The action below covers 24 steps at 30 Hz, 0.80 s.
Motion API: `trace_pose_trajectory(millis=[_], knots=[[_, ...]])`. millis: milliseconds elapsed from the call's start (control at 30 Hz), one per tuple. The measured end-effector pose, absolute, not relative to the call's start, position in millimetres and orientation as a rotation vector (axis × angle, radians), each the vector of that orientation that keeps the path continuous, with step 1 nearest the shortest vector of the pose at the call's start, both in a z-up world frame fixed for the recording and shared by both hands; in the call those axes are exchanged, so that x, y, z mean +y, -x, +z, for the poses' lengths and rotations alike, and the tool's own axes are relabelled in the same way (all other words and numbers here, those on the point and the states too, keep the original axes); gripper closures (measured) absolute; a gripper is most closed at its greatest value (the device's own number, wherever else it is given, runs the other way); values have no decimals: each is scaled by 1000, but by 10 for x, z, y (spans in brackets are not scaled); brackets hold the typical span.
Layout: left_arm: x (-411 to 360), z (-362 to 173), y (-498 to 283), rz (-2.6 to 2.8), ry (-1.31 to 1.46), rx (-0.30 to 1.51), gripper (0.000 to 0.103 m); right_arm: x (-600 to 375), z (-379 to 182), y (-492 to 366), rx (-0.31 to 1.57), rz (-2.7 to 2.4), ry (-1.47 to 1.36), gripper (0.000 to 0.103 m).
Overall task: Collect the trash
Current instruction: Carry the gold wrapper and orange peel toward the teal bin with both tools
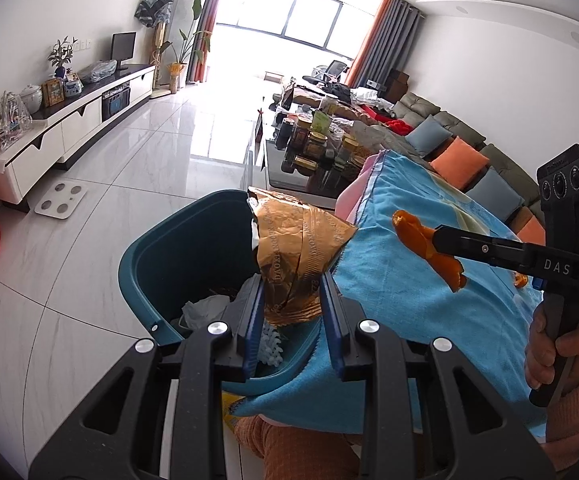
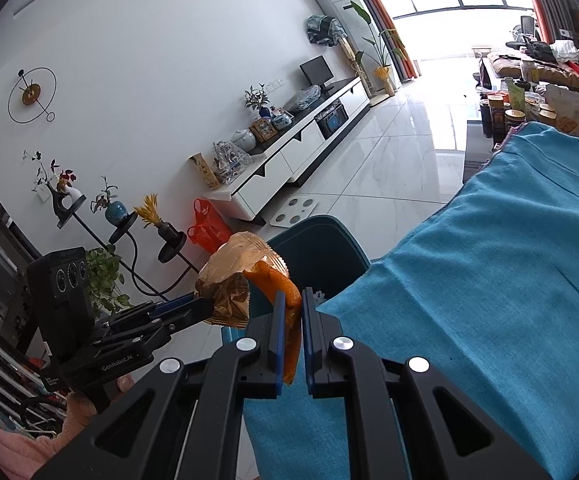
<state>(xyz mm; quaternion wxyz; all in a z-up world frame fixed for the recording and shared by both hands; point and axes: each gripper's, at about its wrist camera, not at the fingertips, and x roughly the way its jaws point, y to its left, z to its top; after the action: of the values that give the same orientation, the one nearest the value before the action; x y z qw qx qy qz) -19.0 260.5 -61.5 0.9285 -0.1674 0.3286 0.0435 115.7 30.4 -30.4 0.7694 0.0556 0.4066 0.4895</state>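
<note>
Left wrist: crumpled gold wrapper (image 1: 301,252)

Living room: white walls (image 2: 149,40); glossy pale tile floor (image 1: 137,152); low white TV cabinet (image 1: 69,120); curtained window (image 1: 289,12), bright daylight; grey sofa (image 1: 449,120) with cushions.

- Your crinkled wrapper (image 1: 297,248) looks like shiny copper foil.
- The orange peel (image 1: 425,246) looks matt, slightly waxy.
- The blue cloth (image 1: 429,280) is soft, napped towelling.
- The teal bin (image 1: 169,256) is smooth plastic.
</note>
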Motion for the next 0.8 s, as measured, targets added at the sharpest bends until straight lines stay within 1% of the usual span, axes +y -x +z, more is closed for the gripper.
trace_pose_trajectory(millis=[800], knots=[[2686, -737, 41, 139, 352, 700, 76, 661, -331, -1268, 910, 1087, -107, 96]])
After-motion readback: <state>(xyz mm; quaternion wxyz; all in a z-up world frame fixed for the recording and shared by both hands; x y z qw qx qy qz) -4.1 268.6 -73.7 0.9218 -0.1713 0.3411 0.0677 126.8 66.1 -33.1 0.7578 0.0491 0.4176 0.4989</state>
